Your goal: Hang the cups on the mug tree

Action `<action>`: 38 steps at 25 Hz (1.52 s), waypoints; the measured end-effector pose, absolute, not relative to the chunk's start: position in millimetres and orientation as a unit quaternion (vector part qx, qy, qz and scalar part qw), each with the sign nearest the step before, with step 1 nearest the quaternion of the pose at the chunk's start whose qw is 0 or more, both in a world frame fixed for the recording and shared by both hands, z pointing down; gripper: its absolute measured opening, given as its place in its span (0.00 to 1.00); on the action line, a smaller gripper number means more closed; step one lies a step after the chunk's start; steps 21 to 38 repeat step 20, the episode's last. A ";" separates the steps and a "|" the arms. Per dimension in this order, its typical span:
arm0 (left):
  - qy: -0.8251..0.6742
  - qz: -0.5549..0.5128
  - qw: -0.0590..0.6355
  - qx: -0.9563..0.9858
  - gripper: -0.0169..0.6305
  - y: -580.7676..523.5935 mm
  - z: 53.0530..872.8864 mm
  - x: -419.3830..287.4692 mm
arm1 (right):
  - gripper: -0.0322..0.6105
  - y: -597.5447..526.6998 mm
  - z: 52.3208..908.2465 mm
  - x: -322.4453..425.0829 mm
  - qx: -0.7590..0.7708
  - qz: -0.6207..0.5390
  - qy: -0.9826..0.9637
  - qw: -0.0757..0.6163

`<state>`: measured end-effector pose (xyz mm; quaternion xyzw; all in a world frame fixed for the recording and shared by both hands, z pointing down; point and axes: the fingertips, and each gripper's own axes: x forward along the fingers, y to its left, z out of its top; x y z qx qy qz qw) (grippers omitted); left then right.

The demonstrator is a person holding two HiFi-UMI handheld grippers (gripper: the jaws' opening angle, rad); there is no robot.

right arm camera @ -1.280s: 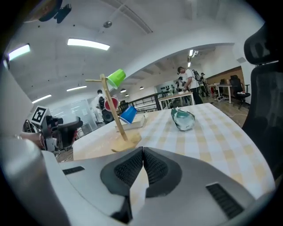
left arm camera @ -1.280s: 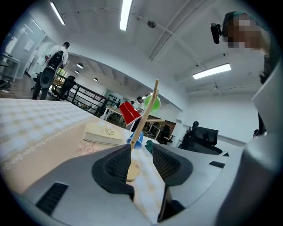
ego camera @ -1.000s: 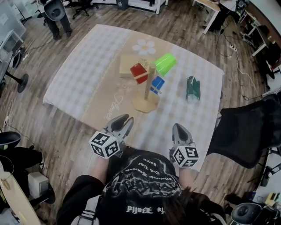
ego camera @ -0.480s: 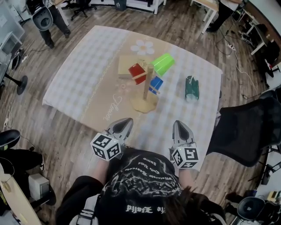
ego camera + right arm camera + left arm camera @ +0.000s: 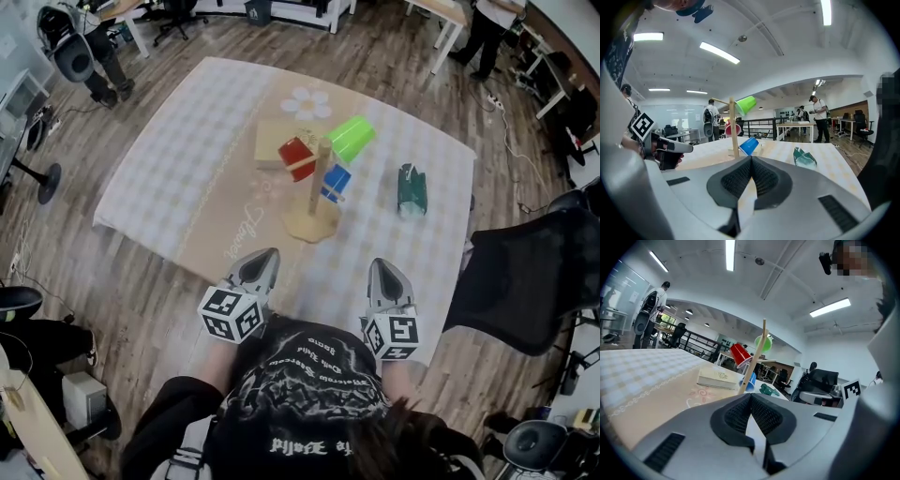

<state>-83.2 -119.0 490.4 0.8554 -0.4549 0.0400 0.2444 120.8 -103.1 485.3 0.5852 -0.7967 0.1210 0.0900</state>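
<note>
- Dark green cup (image 5: pixel 412 188) lay sideways by right edge of desk (image 5: pixel 178 178), long axis running away from near edge
- Right gripper (image 5: pixel 382 272) nearer; it and left gripper (image 5: pixel 264 259) pressed together, empty

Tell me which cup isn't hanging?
The dark green cup, lying on the tablecloth; the red cup, light green cup and blue cup hang on the mug tree.

The checked surface (image 5: pixel 178 178) has a flower print (image 5: pixel 308 103) near its far edge. A beige book (image 5: pixel 269 141) lies flat just near of the flower. A black chair (image 5: pixel 525 281) stands at the surface's right side on the wood floor (image 5: pixel 122 309). One person (image 5: pixel 89 56) stands far left and another (image 5: pixel 487 33) far right, beside a desk (image 5: pixel 448 11).
</note>
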 end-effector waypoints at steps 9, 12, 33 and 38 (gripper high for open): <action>-0.465 0.057 0.211 0.858 0.06 -117.3 486.5 -88.3 | 0.06 -101.1 482.9 127.9 0.598 0.115 -0.788 0.088; -0.459 0.055 0.213 0.861 0.06 -116.3 484.8 -86.7 | 0.06 -100.4 481.6 124.7 0.594 0.114 -0.791 0.090; -0.458 0.056 0.210 0.862 0.06 -113.9 483.4 -84.3 | 0.06 -96.4 484.0 124.7 0.593 0.115 -0.791 0.097; -0.458 0.056 0.210 0.862 0.06 -113.9 483.4 -84.3 | 0.06 -96.4 484.0 124.7 0.593 0.115 -0.791 0.097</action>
